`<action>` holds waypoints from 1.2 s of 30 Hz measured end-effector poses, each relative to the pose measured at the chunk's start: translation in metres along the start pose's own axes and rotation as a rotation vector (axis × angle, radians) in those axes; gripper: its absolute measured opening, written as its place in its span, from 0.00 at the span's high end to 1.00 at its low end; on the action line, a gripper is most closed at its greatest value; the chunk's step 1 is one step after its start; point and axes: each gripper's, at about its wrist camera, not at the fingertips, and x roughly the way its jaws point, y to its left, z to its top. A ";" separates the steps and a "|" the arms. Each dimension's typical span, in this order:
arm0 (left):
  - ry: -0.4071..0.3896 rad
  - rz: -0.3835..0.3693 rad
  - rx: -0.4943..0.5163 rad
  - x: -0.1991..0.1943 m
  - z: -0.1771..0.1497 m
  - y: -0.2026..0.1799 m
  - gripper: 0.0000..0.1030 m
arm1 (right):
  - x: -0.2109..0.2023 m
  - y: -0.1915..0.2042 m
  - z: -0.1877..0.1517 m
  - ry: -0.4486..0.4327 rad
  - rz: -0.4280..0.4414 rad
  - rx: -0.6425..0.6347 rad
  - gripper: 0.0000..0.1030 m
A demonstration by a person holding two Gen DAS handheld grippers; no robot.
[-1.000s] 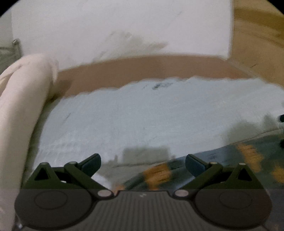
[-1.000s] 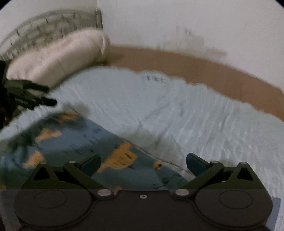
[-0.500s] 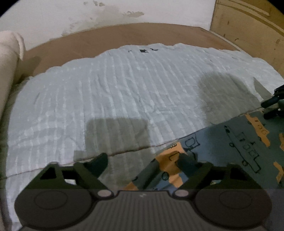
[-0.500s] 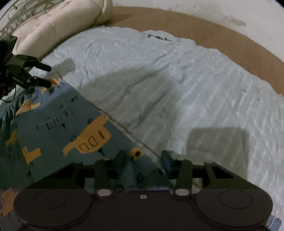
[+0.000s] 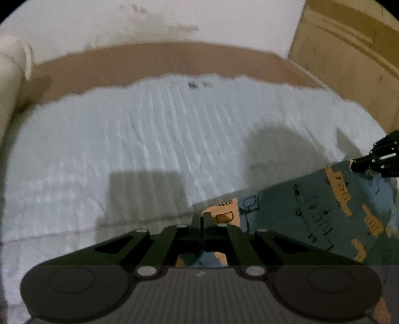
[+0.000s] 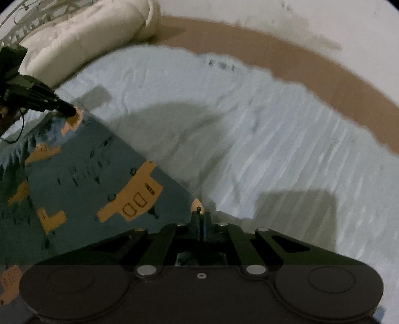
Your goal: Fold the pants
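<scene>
Black tools [image 5: 202, 219] [image 6: 199, 216] clamped on pants [image 6: 82, 172]

Blue-grey pants with orange print on a pale blue ribbed blanket

The pants [image 6: 82, 174] are dusty blue-grey, patterned with orange vehicle shapes and thin black line drawings. The blanket [image 5: 149, 139] beneath is pale icy blue with fine white ribbing. A cream bolster [image 6: 82, 37] lies beside a tan-brown surface [image 5: 174, 59]; the wall [image 5: 162, 20] is off-white with grey stains. Both grippers are black.
</scene>
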 end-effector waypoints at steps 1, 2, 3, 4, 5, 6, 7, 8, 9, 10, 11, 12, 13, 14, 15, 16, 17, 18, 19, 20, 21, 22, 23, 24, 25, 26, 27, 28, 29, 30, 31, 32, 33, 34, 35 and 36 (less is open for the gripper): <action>-0.027 0.012 -0.007 -0.006 0.003 0.001 1.00 | -0.005 -0.001 0.006 -0.028 -0.015 -0.003 0.99; -0.060 0.024 -0.019 -0.012 0.007 0.003 1.00 | -0.011 -0.002 0.012 -0.059 -0.035 -0.007 0.99; -0.090 0.033 -0.033 -0.018 0.011 0.006 1.00 | -0.015 -0.003 0.019 -0.089 -0.052 -0.013 0.99; -0.117 0.044 -0.046 -0.022 0.015 0.008 1.00 | -0.018 -0.004 0.028 -0.121 -0.069 -0.017 0.99; -0.139 0.064 -0.051 -0.024 0.018 0.010 1.00 | -0.019 -0.005 0.034 -0.138 -0.082 -0.021 0.99; -0.150 0.086 -0.053 -0.024 0.021 0.012 1.00 | -0.018 -0.007 0.041 -0.155 -0.090 -0.026 0.99; -0.148 0.104 -0.059 -0.022 0.023 0.014 1.00 | -0.014 -0.010 0.049 -0.164 -0.090 -0.027 0.99; -0.139 0.117 -0.075 -0.018 0.024 0.017 1.00 | -0.008 -0.012 0.054 -0.167 -0.089 -0.022 0.99; -0.126 0.125 -0.092 -0.014 0.023 0.021 1.00 | -0.001 -0.015 0.059 -0.162 -0.084 -0.016 0.99; -0.111 0.130 -0.107 -0.009 0.021 0.024 1.00 | 0.010 -0.016 0.063 -0.149 -0.077 -0.012 0.99; -0.093 0.131 -0.119 -0.002 0.019 0.028 1.00 | 0.021 -0.018 0.066 -0.131 -0.073 -0.009 0.99; -0.084 0.127 -0.128 0.002 0.016 0.032 0.99 | 0.031 -0.020 0.065 -0.113 -0.070 -0.006 0.99; -0.073 0.119 -0.140 0.007 0.014 0.035 0.99 | 0.041 -0.022 0.065 -0.098 -0.066 -0.001 0.99; -0.062 0.113 -0.149 0.012 0.012 0.038 0.99 | 0.048 -0.024 0.064 -0.088 -0.061 0.008 0.99; -0.051 0.102 -0.154 0.015 0.011 0.041 0.99 | 0.053 -0.024 0.062 -0.081 -0.056 0.016 0.99; -0.048 0.098 -0.156 0.018 0.009 0.043 0.97 | 0.057 -0.026 0.059 -0.074 -0.047 0.025 0.99; -0.044 0.091 -0.155 0.019 0.009 0.045 0.95 | 0.061 -0.026 0.059 -0.072 -0.038 0.027 0.98; -0.043 0.086 -0.152 0.020 0.009 0.045 0.91 | 0.062 -0.027 0.058 -0.070 -0.024 0.028 0.93; -0.045 0.088 -0.150 0.021 0.010 0.045 0.84 | 0.062 -0.029 0.057 -0.069 -0.008 0.029 0.84; -0.040 0.081 -0.142 0.021 0.012 0.047 0.78 | 0.062 -0.026 0.058 -0.070 0.005 0.027 0.80; -0.037 0.076 -0.137 0.021 0.009 0.046 0.60 | 0.063 -0.026 0.060 -0.073 0.017 0.023 0.74; -0.032 0.076 -0.139 0.023 0.009 0.048 0.45 | 0.064 -0.026 0.061 -0.074 0.024 0.019 0.70; -0.020 0.073 -0.142 0.024 0.010 0.050 0.44 | 0.065 -0.026 0.063 -0.073 0.025 0.020 0.68; -0.008 0.073 -0.147 0.027 0.009 0.050 0.46 | 0.068 -0.027 0.064 -0.068 0.025 0.029 0.65; 0.008 0.070 -0.156 0.030 0.010 0.051 0.59 | 0.072 -0.028 0.065 -0.061 0.022 0.047 0.65; 0.026 0.058 -0.162 0.034 0.009 0.052 0.69 | 0.075 -0.029 0.065 -0.053 0.020 0.061 0.65; 0.036 0.042 -0.162 0.036 0.008 0.052 0.84 | 0.080 -0.030 0.066 -0.041 0.019 0.076 0.68; 0.038 0.036 -0.161 0.036 0.006 0.051 0.88 | 0.082 -0.029 0.066 -0.032 0.011 0.087 0.77; 0.030 0.040 -0.156 0.035 0.006 0.048 0.90 | 0.081 -0.026 0.066 -0.033 0.012 0.085 0.83; 0.020 0.045 -0.151 0.032 0.006 0.047 0.94 | 0.080 -0.023 0.066 -0.040 0.015 0.077 0.93; 0.004 0.047 -0.152 0.028 0.007 0.044 0.95 | 0.075 -0.020 0.066 -0.051 0.007 0.068 0.96; -0.015 0.050 -0.155 0.023 0.008 0.043 0.96 | 0.070 -0.017 0.065 -0.064 -0.005 0.058 0.97; -0.037 0.055 -0.152 0.016 0.008 0.040 0.96 | 0.063 -0.014 0.065 -0.078 -0.019 0.052 0.98; -0.056 0.061 -0.147 0.010 0.009 0.037 0.96 | 0.054 -0.010 0.064 -0.101 -0.031 0.049 0.98; -0.080 0.068 -0.139 0.001 0.009 0.033 0.96 | 0.045 -0.009 0.062 -0.122 -0.036 0.047 0.98; -0.103 0.073 -0.130 -0.007 0.008 0.029 0.96 | 0.034 -0.005 0.059 -0.145 -0.047 0.041 0.98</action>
